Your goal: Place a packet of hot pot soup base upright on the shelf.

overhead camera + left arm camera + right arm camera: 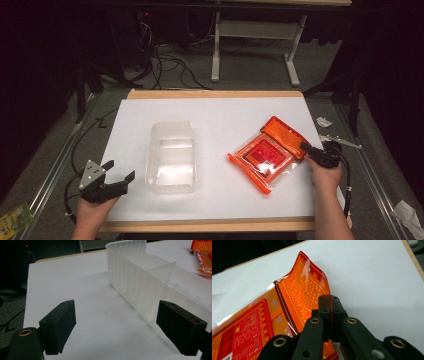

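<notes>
Orange packet (294, 302) in right hand-held gripper (329, 305).

The white table surface (225, 120) is brightly lit from above while the surroundings are left dark; glare is seen on the orange packet (265, 155), and the near jaws are blurred.

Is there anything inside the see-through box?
No, the clear box on the white table holds nothing; just its divider shows inside.

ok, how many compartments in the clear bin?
2. The clear bin has one divider across it: one compartment on the far side, one nearer the person. Both look empty, though the translucent walls blur the near one.
</notes>
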A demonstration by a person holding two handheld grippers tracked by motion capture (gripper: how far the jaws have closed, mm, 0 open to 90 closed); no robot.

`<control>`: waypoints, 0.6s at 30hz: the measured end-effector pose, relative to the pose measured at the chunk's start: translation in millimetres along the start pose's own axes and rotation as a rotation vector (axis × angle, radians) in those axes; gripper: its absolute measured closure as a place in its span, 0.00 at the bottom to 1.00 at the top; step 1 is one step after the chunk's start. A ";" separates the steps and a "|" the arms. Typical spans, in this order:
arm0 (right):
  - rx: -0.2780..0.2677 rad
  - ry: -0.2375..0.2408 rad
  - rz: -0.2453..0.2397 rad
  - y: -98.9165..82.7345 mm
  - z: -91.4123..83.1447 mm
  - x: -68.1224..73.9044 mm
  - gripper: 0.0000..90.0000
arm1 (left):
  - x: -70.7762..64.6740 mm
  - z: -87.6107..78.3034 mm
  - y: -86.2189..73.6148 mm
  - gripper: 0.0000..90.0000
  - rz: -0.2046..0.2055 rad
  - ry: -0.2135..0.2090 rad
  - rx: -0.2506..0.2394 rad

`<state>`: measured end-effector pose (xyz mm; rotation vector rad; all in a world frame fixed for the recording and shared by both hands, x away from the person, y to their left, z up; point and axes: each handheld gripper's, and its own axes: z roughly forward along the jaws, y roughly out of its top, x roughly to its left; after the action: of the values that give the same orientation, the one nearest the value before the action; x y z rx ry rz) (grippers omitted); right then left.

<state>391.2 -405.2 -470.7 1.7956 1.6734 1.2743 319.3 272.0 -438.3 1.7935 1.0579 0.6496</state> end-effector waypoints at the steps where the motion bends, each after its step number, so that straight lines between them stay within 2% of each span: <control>1: -0.009 -0.005 -0.023 0.4 -1.4 3.3 1.00 | 0.0 0.0 0.0 0.19 0.000 0.000 0.000; 2: -0.021 -0.009 -0.047 0.9 -2.8 6.9 1.00 | -0.8 -1.0 0.6 0.19 0.002 -0.004 -0.002; 3: -0.021 -0.009 -0.047 0.9 -2.8 6.9 1.00 | -0.8 -1.0 0.6 0.18 0.002 -0.004 -0.002; 4: -0.040 -0.015 -0.095 1.9 -6.7 15.1 1.00 | -1.6 -1.9 1.4 0.19 0.003 -0.007 -0.007; 7: -0.082 -0.007 -0.142 3.7 -15.1 26.1 1.00 | -2.4 -2.4 2.1 0.19 0.002 -0.011 -0.014; 8: -0.082 -0.007 -0.142 3.7 -15.1 26.1 1.00 | -2.8 -2.7 2.5 0.19 0.001 -0.015 -0.017; 12: -0.159 0.016 -0.187 10.3 -36.0 41.5 1.00 | -4.6 -3.8 4.2 0.19 -0.002 -0.026 -0.027; 13: -0.159 0.016 -0.187 10.3 -36.0 41.5 1.00 | -5.3 -4.2 4.7 0.19 -0.002 -0.028 -0.028; 14: -0.181 0.026 -0.209 12.5 -43.2 49.6 1.00 | -6.6 -4.8 5.7 0.18 0.001 -0.030 -0.030; 15: -0.181 0.026 -0.209 12.5 -43.2 49.6 1.00 | -6.6 -4.8 5.7 0.18 0.001 -0.030 -0.030; 16: -0.203 0.034 -0.228 13.3 -49.2 58.3 1.00 | -8.0 -5.2 6.7 0.19 0.003 -0.034 -0.035; 18: -0.221 0.039 -0.240 14.1 -54.6 65.6 1.00 | -9.3 -5.7 7.4 0.19 0.007 -0.037 -0.038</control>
<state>348.2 -363.9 -408.0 1.4058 1.6391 1.3346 313.1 264.9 -429.0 1.7706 1.0090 0.6348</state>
